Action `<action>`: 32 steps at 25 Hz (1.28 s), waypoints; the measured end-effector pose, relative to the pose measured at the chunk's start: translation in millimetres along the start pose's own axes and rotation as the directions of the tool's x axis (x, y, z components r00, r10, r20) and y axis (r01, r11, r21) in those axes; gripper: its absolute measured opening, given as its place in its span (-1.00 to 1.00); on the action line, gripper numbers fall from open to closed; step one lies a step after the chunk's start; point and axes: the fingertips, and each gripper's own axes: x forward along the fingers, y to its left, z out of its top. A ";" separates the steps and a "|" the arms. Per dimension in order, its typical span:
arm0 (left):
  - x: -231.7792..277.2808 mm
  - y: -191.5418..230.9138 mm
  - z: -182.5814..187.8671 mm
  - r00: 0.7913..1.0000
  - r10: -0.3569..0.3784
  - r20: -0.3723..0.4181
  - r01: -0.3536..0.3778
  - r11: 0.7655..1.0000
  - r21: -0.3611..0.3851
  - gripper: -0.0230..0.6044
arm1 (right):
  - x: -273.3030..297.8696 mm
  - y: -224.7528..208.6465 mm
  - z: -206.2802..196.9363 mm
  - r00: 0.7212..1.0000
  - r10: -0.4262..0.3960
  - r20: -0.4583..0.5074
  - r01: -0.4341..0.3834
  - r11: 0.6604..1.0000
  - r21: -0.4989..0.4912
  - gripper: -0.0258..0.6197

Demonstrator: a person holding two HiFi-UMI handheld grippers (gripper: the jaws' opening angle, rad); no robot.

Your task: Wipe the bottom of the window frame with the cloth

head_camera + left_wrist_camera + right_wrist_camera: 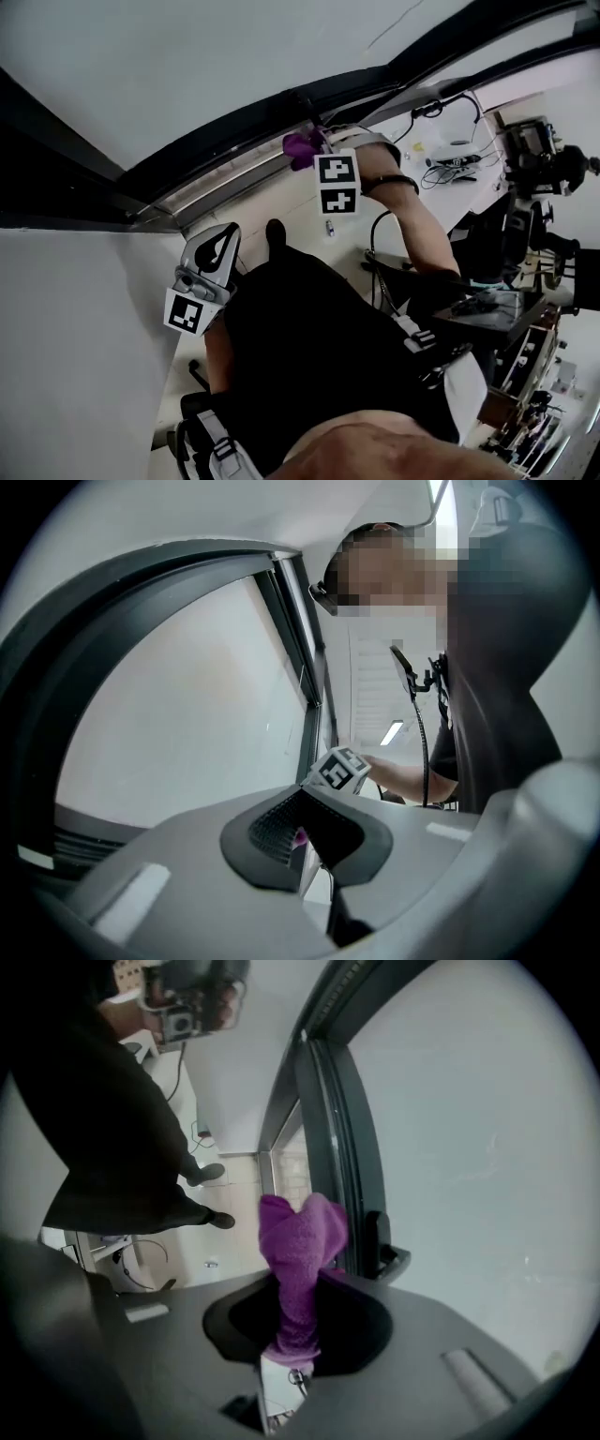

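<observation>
We hold the purple cloth (300, 1241) in the right gripper (295, 1330). Its jaws are pinched shut on the lower end of the cloth, and the bunched upper end sticks out past them. From the head view, the cloth (300, 147) sits at the bottom rail of the dark window frame (234, 155), with the right gripper (314, 152) pointing down at it. In the right gripper view, the cloth lies just beside a dark latch (382, 1246) on the frame (328, 1101).

Our left gripper (225, 239) hangs below the sill, well apart from the cloth. Its jaws (305, 832) are drawn together with only a slit between them, and nothing is in them.
</observation>
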 end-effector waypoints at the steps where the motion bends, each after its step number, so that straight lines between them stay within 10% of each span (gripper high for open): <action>1: -1.0 4.0 1.4 1.000 0.012 0.011 -0.012 1.000 -0.003 -0.92 | -9.8 -5.3 -4.8 0.999 -0.025 0.045 0.023 0.998 0.053 -0.72; 4: 6.1 11.7 8.5 0.999 0.031 0.044 -0.031 0.999 0.008 -0.92 | -20.6 -98.6 -14.2 0.938 -0.269 0.220 0.168 0.905 0.392 -0.72; 6: 13.6 8.5 5.9 1.000 0.020 0.020 -0.021 1.000 0.023 -0.92 | -1.3 -148.4 -12.1 0.891 -0.334 0.308 0.121 0.827 0.549 -0.71; 9: 25.6 0.2 1.5 1.000 -0.022 -0.019 0.023 0.999 0.044 -0.92 | 18.5 -147.8 -8.3 0.856 -0.233 0.462 -0.115 0.785 0.609 -0.72; 11: 33.2 -1.3 -1.4 0.999 -0.034 -0.032 0.036 0.998 0.047 -0.92 | 1.8 -105.0 -9.2 0.824 -0.065 0.563 -0.280 0.818 0.503 -0.72; 14: 44.1 -1.1 3.6 1.000 -0.028 -0.003 0.028 0.999 0.028 -0.92 | -24.3 -29.3 -17.3 0.707 0.043 0.706 -0.443 0.805 0.395 -0.72; 16: 47.5 0.0 5.5 1.000 -0.018 0.013 0.018 1.000 0.014 -0.92 | -22.5 -22.0 -33.7 0.489 -0.238 0.839 -0.604 0.601 0.523 -0.72; 18: 52.3 1.1 3.8 1.000 -0.021 0.002 0.021 1.000 0.000 -0.92 | -20.0 -25.2 -42.8 0.162 -0.596 0.786 -0.820 0.362 0.443 -0.72; 20: 60.6 -1.3 0.6 0.999 -0.039 -0.027 0.039 0.999 0.003 -0.92 | -13.0 -20.4 -43.5 -0.074 -0.784 0.616 -0.918 0.295 0.264 -0.72; 21: 64.8 -4.0 -1.3 0.998 -0.048 -0.042 0.048 0.999 0.012 -0.92 | -3.1 -13.5 -39.2 -0.115 -0.818 0.564 -0.937 0.278 0.213 -0.72; 25: 80.7 -22.7 -6.2 0.992 -0.092 -0.083 0.094 0.995 0.031 -0.92 | 52.3 10.0 -2.3 0.036 -0.800 0.599 -0.954 0.150 0.258 -0.72; 32: 89.2 -49.5 -25.9 0.969 -0.149 -0.199 0.156 0.988 0.019 -0.92 | 45.9 -86.4 -32.7 0.055 -0.895 0.443 -0.846 0.195 0.497 -0.72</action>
